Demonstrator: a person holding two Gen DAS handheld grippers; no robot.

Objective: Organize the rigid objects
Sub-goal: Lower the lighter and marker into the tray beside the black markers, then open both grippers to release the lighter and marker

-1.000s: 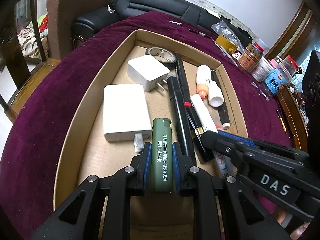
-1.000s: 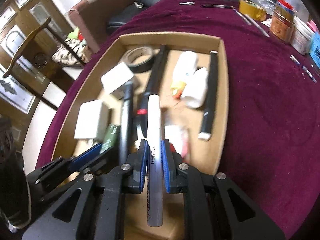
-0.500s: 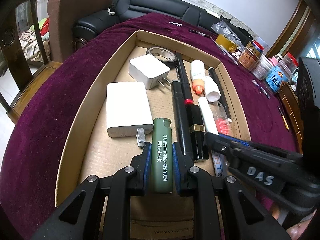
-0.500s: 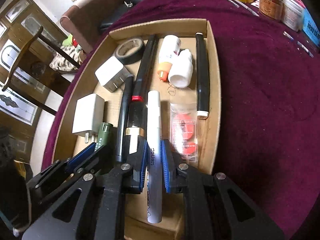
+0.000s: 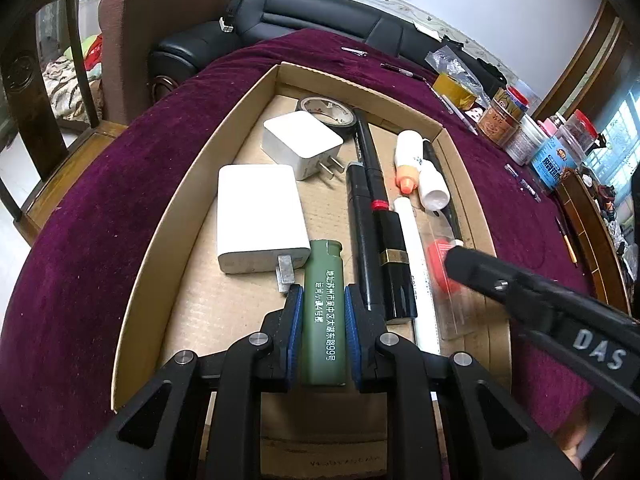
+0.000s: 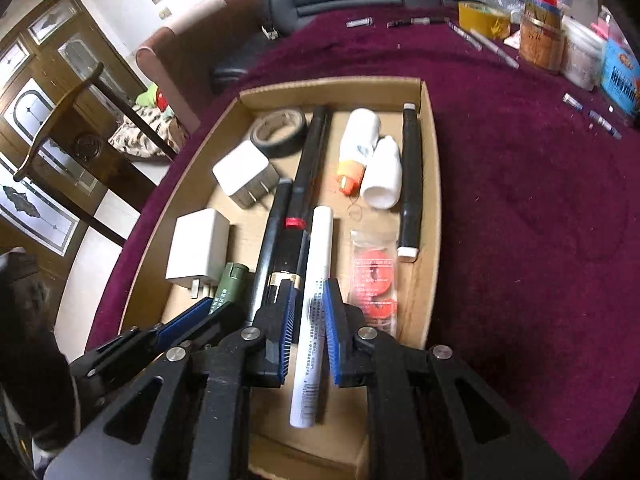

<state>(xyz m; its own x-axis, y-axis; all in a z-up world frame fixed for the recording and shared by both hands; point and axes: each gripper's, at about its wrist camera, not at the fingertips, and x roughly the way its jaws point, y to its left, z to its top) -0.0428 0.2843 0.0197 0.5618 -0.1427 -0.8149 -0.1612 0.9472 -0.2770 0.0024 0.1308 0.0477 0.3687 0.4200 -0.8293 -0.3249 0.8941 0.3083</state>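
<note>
Left gripper [image 5: 319,316]: I clamp the green lighter [image 5: 323,312], low over the cardboard box [image 5: 160,240].
Right gripper [image 6: 307,332]: my blue pads flank the white marker [image 6: 314,312] with slim gaps; grip unclear.

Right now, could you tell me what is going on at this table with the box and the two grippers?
A person is sorting small items into a cardboard tray on the purple tablecloth. The left gripper is closed on a green lighter, beside a white charger. The right gripper holds a white marker, its jaws looking slightly parted, next to a black pen.
</note>
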